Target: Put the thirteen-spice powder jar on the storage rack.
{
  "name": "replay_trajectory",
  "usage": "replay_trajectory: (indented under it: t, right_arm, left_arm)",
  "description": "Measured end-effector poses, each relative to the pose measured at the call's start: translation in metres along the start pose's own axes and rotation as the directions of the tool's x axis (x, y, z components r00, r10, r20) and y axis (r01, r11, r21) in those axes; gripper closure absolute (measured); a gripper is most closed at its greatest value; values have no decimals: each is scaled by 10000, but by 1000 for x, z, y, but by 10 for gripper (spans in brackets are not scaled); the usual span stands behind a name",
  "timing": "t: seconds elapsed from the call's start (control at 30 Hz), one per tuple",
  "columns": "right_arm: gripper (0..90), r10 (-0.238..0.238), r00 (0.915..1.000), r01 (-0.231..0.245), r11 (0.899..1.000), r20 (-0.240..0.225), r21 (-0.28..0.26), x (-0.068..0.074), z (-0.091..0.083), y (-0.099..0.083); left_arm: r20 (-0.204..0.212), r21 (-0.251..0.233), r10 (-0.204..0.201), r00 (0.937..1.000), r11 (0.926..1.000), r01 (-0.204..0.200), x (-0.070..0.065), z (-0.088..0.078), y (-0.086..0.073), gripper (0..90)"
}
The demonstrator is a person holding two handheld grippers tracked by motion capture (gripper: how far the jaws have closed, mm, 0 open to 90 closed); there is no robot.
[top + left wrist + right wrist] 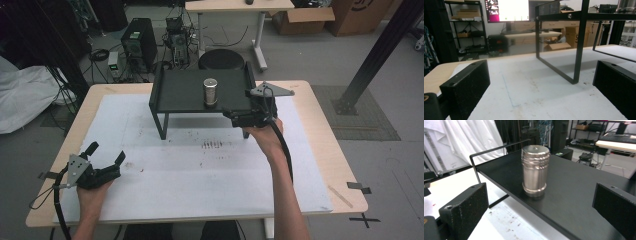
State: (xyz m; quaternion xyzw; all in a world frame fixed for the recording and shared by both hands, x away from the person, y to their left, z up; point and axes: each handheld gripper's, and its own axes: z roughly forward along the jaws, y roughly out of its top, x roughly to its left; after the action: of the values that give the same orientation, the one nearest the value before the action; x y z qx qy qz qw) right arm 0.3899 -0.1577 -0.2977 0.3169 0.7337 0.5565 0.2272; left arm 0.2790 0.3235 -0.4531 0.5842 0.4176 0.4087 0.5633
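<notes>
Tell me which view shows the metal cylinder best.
The right gripper view: the metal cylinder stands upright, close and sharp on the black shelf, its ribbed top and flared base plain, ahead of the open right gripper. The high view shows it small. The left gripper view catches a cut-off bit at the top corner.

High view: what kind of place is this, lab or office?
Most likely a robotics or data-collection lab, not an office. Computer towers sit in tangled cables on the floor, cardboard boxes are stacked by a second desk, and the white-covered table holds a black metal stand with a steel cylinder.
</notes>
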Motion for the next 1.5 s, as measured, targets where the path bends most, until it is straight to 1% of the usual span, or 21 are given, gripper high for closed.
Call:
replay_trajectory:
  t: [0.1, 0.17, 0.3, 0.33, 0.47, 0.57, 0.7, 0.77, 0.83, 0.93, 0.97, 1.1, 1.23, 1.27, 1.5]
  right_arm:
    - [1, -31, 9996, 32, 10000, 293, -35, -1, -8, -9]
    - [1, 83, 9992, -79, 9999, 386, -87, -2, -13, -16]
    - [2, 186, 9967, -180, 9998, 791, -86, -3, -24, -34]
    - [2, 206, 9963, -200, 9998, 836, -79, -4, -25, -36]
    - [3, 312, 9925, -310, 9995, 1185, -33, -5, -34, -52]
    - [3, 426, 9889, -416, 9991, 1425, -97, -6, -41, -62]
    - [3, 357, 9827, -355, 9994, 1819, -42, -7, -49, -78]
    - [3, 395, 9783, -384, 9992, 2033, -94, -7, -53, -87]
    - [3, 525, 9723, -483, 9985, 2279, -241, -8, -57, -97]
    - [3, 785, 9611, -659, 9963, 2648, -561, -8, -64, -113]
    - [2, 879, 9554, -717, 9952, 2819, -673, -8, -66, -119]
    - [2, 1101, 9406, -851, 9922, 3210, -910, -7, -72, -137]
    - [2, 1257, 9309, -951, 9899, 3430, -1048, -6, -76, -150]
    - [3, 1279, 9268, -961, 9897, 3531, -1064, -6, -78, -153]
    - [3, 1128, 9119, -673, 9896, 3946, -1274, -2, -85, -167]
  left_arm:
    - [-2, 4, -1, 10000, 10000, 1, 0, 0, 0, 15]
    - [-4, 10, 1, 10000, 10000, -1, 0, 0, 0, 15]
    - [-7, 16, -3, 10000, 10000, 3, 0, 0, 0, 15]
    - [-3, 19, 2, 10000, 10000, -2, 0, 0, 0, 15]
    - [-7, 25, 0, 10000, 10000, 0, 0, 0, 0, 15]
    - [-8, 26, 3, 10000, 10000, -3, 0, 0, 0, 15]
    - [1, 6, -5, 10000, 10000, 5, 0, 0, 0, 15]
    - [-1, 14, 6, 10000, 10000, -6, 0, 0, 0, 15]
    - [-7, 19, 3, 10000, 10000, -3, 0, 0, 0, 15]
    - [-7, 9, 5, 10000, 10000, -5, 0, 0, 0, 15]
    - [-1, 10, 15, 10000, 10000, -15, 0, 0, 0, 15]
    - [8, 7, 0, 10000, 10000, 0, 0, 0, 0, 15]
    - [5, 5, 5, 10000, 10000, -5, 0, 0, 0, 15]
    - [-10, 15, 9, 10000, 10000, -9, 0, 0, 0, 15]
    - [-5, 12, 1, 10000, 10000, -1, 0, 0, 0, 15]
